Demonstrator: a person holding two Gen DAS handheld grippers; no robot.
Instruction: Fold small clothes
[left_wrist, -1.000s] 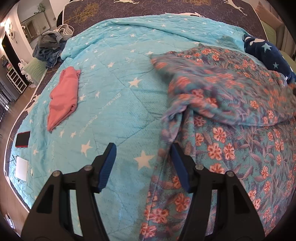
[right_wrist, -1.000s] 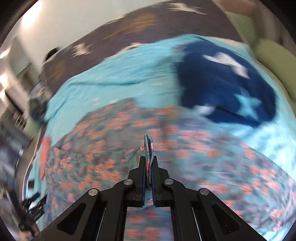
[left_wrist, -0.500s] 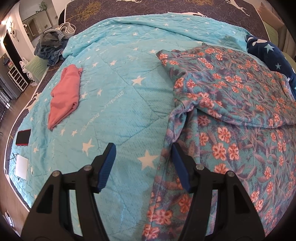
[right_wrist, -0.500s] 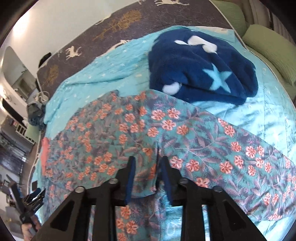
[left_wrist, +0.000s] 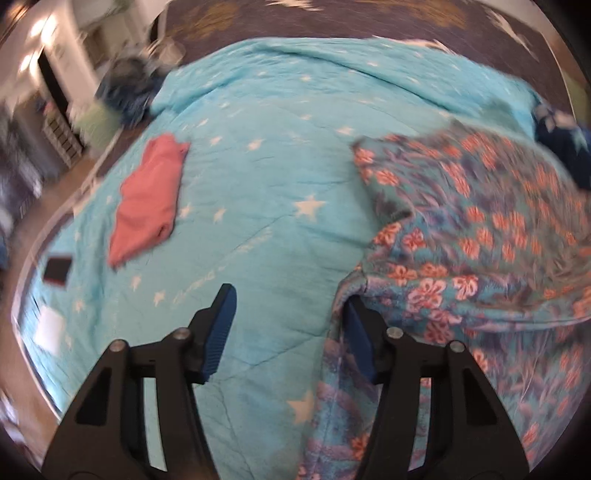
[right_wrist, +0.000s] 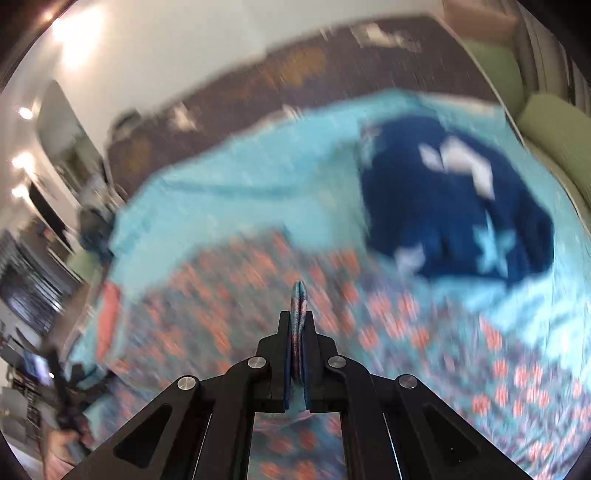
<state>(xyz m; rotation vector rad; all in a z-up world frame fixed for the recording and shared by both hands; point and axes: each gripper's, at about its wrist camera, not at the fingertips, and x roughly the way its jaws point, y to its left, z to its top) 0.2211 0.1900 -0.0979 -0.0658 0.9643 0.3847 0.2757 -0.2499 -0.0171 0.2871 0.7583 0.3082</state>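
A floral teal garment (left_wrist: 461, 229) with orange flowers lies spread over the right of the bed, blurred in both views. My right gripper (right_wrist: 297, 314) is shut on a raised fold of that floral garment (right_wrist: 369, 325), and cloth sticks up past its tips. My left gripper (left_wrist: 289, 295) hovers at the garment's left edge and its jaws are closing. Mostly bare quilt shows between them, and the floral edge hangs at the right finger (left_wrist: 356, 332). A folded pink garment (left_wrist: 147, 199) lies far left.
A teal star-print quilt (left_wrist: 258, 166) covers the bed. A navy star blanket (right_wrist: 454, 214) is heaped at the far right. A dark phone (left_wrist: 57, 269) and a white item (left_wrist: 50, 326) lie near the left edge. Clothes pile (left_wrist: 129, 88) at the back left; green cushions (right_wrist: 554, 125) to the right.
My right gripper, open over the floral garment half a second ago, has shut on a fold and risen. The left gripper has shifted sideways along the garment's edge, jaws slightly narrower.
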